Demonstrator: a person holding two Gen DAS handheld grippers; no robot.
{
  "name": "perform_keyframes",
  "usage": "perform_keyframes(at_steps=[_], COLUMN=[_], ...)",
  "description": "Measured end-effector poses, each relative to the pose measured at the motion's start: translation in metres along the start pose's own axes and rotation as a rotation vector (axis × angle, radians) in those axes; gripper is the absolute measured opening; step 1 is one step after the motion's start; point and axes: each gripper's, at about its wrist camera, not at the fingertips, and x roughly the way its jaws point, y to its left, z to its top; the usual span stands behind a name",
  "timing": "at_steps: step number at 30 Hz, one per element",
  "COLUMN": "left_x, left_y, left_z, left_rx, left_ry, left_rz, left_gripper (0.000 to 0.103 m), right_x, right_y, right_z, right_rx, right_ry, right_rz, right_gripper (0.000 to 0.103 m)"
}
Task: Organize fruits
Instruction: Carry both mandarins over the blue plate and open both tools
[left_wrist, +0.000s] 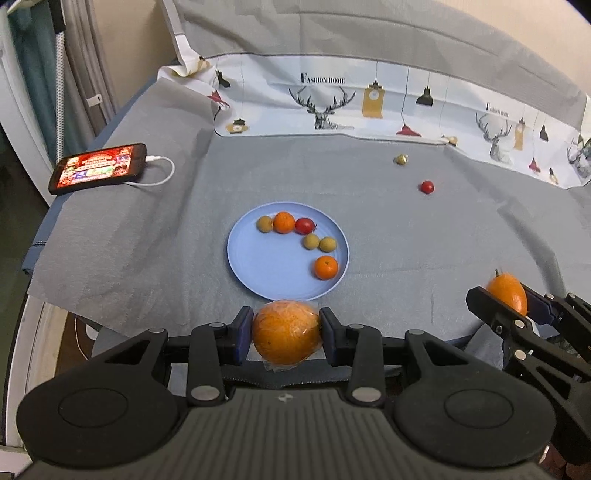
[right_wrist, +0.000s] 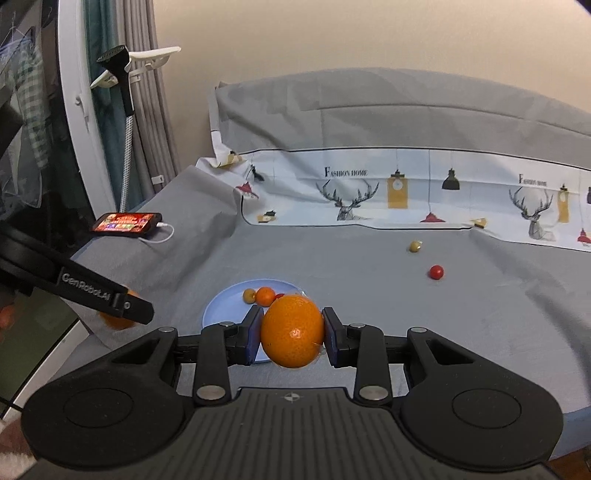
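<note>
- One phone (left_wrist: 99, 168) with a lit screen lies at the far left edge of the grey cloth (left_wrist: 147, 236), a white cable (left_wrist: 162, 173) plugged into its right end.
- Six small fruits sit on the blue plate (left_wrist: 266, 266) near the middle of the cloth: a tan longan (left_wrist: 265, 224), touching a small orange (left_wrist: 283, 222), touching a red fruit (left_wrist: 305, 225) in a row along the far side; two more tan longans (left_wrist: 320, 243) side by side just nearer; and a second small orange (left_wrist: 326, 267) by the right rim.
- The left hand-held gripper (left_wrist: 286, 330) is clamped on a large orange in clear wrap (left_wrist: 286, 332), its blue pads pressing both sides, just short of the plate's near rim.
- Beyond the plate to the right, a red cherry tomato (left_wrist: 427, 187) and a gold-wrapped ball (left_wrist: 400, 159) lie loose on the cloth, near each other and well apart from the plate.
- The printed deer cloth (left_wrist: 332, 103) runs along the back edge.
- The right hand-held gripper (right_wrist: 292, 334) grips a smooth orange (right_wrist: 292, 332) between its pads, held above the cloth to the right of the plate (right_wrist: 221, 310).
</note>
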Motion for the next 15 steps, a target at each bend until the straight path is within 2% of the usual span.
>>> perform_keyframes(at_steps=[15], left_x=[-0.004], left_y=[0.011], left_z=[-0.003], left_rx=[-0.02], left_ry=[-0.018], left_rz=[-0.016], left_gripper=[0.042], right_x=[0.001], right_y=[0.014], right_z=[0.001], right_rx=[-0.055], right_ry=[0.003], right_rz=[-0.008], right_gripper=[0.036])
